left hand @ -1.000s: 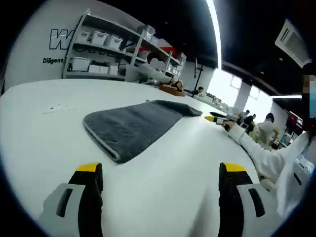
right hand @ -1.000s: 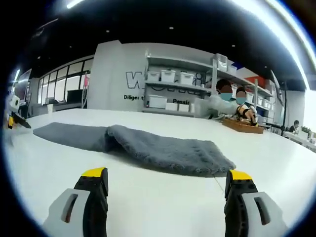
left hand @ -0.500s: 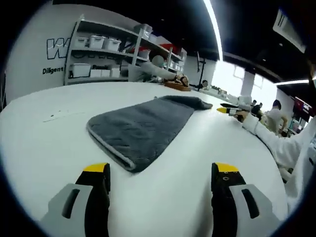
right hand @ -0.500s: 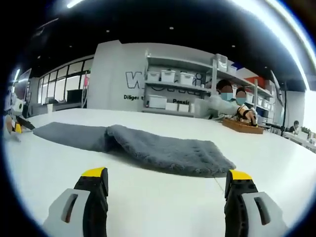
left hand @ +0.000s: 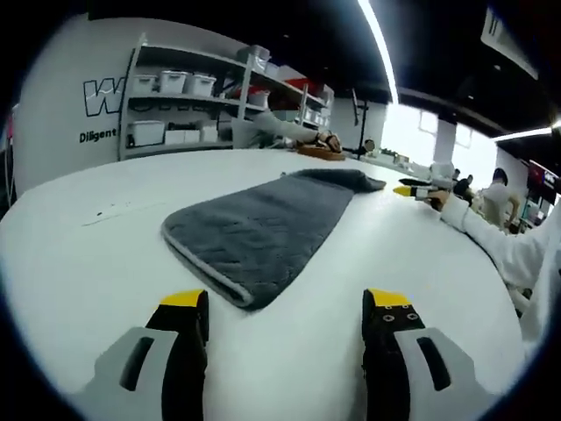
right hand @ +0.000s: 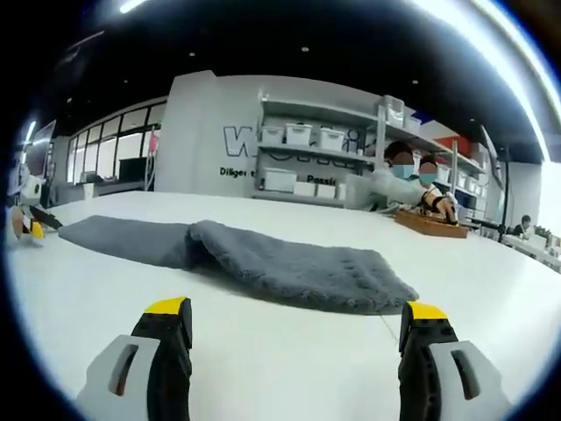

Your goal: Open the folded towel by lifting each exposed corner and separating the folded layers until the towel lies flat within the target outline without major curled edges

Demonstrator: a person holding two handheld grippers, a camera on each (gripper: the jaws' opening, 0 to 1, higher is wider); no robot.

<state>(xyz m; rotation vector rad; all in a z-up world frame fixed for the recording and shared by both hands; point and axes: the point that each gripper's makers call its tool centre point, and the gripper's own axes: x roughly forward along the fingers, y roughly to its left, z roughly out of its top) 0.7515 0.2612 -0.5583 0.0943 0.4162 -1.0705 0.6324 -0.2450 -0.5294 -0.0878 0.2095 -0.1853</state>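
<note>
On the smooth white tabletop (left hand: 79,263) lies the grey towel (left hand: 254,224), a long folded strip of plush cloth with a stitched quilt-like pattern and a paler bound hem along its near edge. Seen from the left gripper view, it stretches away from the left gripper (left hand: 285,307), whose jaws stand wide apart with nothing between them, yellow-tipped and grey-bodied, just short of the towel's near rounded corner. At the far end of the towel the other gripper shows as a small yellow-tipped shape (left hand: 412,189), held by a person's hand in a white sleeve (left hand: 491,250).

From the right gripper view, the towel (right hand: 280,263) runs across the picture, its fluffy nap showing, with a thicker folded layer at the right lying over a flatter layer at the left. The right gripper (right hand: 296,320) sits near its long edge, jaws spread and empty. White shelving (right hand: 324,158) with pale storage bins stands against the wall behind.
</note>
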